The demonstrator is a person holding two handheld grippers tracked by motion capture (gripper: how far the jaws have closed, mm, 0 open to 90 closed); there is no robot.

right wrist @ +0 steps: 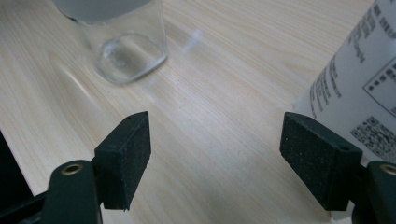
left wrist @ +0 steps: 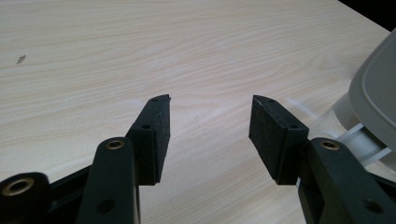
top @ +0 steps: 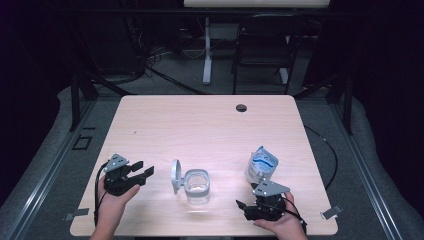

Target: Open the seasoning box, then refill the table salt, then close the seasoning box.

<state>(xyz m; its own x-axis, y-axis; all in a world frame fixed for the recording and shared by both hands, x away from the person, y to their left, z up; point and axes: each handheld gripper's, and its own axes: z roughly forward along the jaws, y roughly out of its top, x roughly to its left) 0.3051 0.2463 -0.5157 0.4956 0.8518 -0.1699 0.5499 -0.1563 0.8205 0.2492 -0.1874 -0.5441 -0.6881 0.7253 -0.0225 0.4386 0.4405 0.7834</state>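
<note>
Both grippers, left [top: 141, 171] and right [right wrist: 229, 158], are resting with jaws apart, flanking an upright clear container [top: 197, 186], its hinged lid [top: 175, 175] standing open leftward.

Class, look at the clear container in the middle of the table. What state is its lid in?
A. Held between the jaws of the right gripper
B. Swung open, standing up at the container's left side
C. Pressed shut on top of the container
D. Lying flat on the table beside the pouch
B: in the high view the grey lid stands upright at the left edge of the clear container, whose mouth is uncovered.
</note>
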